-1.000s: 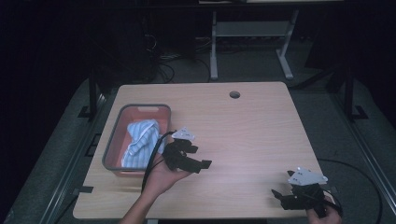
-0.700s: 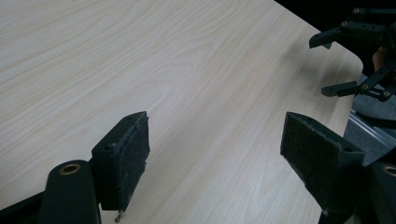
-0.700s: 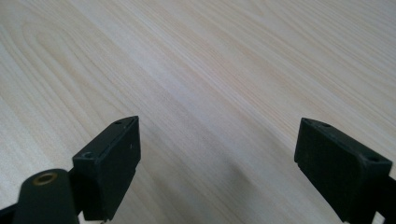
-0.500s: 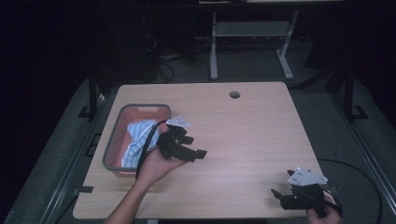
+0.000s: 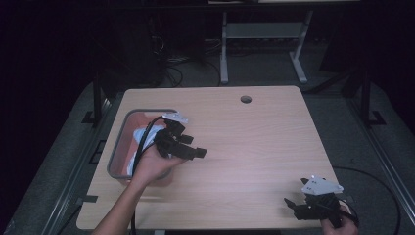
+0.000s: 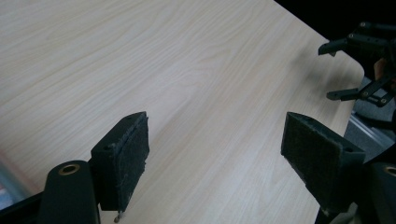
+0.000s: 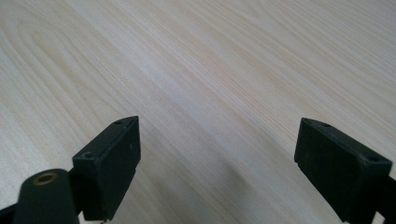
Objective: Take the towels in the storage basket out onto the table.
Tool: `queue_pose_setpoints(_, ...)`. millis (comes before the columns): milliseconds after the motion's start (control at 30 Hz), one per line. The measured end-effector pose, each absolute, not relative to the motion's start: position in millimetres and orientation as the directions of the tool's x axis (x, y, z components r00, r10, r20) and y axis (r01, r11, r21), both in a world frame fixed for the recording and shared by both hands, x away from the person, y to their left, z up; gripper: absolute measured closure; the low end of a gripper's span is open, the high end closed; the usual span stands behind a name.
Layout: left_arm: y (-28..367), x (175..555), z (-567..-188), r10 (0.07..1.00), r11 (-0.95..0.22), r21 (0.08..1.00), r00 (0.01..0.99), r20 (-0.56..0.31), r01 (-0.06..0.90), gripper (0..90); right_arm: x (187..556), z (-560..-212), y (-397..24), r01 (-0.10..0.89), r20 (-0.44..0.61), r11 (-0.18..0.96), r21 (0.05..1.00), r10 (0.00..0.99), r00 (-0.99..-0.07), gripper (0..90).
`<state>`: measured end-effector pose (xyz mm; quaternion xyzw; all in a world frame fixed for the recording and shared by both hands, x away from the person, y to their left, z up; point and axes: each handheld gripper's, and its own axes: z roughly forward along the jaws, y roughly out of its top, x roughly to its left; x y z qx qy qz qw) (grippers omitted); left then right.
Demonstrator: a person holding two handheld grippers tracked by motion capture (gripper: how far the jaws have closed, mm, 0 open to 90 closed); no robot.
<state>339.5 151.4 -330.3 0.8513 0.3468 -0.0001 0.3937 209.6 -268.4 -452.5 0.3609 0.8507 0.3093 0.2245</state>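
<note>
A red bin with a grey rim (image 5: 118,147) sits at the table's left side and holds a light blue and white cloth (image 5: 142,139). My left gripper (image 5: 195,149) hovers just right of the bin over bare wood, jaws wide open and empty; its pads (image 6: 123,163) frame only tabletop. My right gripper (image 5: 293,205) rests at the front right corner of the table, also open with nothing between its jaws. From the left gripper view the right gripper (image 6: 362,65) appears far off at the table's edge.
The wooden table (image 5: 254,142) has a round cable hole (image 5: 245,99) near its far edge. Beyond it stand a metal desk frame (image 5: 259,44) and loose cables on a dark floor.
My left gripper has moved away from me and to the left, ending close beside the bin. The right gripper has stayed put.
</note>
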Motion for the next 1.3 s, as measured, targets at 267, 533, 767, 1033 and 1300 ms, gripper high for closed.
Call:
queue_pose_setpoints(267,176.2,347.5,-328.6,0.635,-0.412,0.668,0.721,-0.277,0.620,22.8,209.7,-452.3,-269.3,0.477,-0.155,0.542,0.692,0.757,-0.635,13.9)
queue_pose_setpoints(533,195.4,350.0,-326.8,0.674,-0.399,0.662,0.693,-0.258,0.634,23.0,209.6,-452.0,-269.3,0.476,-0.155,0.541,0.693,0.757,-0.634,13.9)
queue_pose_setpoints(767,213.6,356.2,-332.6,0.706,-0.367,0.656,0.656,-0.265,0.660,23.3,209.5,-450.7,-270.6,0.478,-0.153,0.531,0.700,0.764,-0.626,13.9)
queue_pose_setpoints(1033,237.8,362.8,-339.6,0.744,-0.337,0.646,0.614,-0.263,0.685,23.4,210.1,-451.3,-269.1,0.476,-0.158,0.537,0.696,0.762,-0.628,13.9)
queue_pose_setpoints(1300,259.0,368.4,-347.1,0.796,-0.266,0.633,0.536,-0.281,0.727,23.3,211.9,-452.0,-265.5,0.465,-0.167,0.555,0.689,0.747,-0.644,13.9)
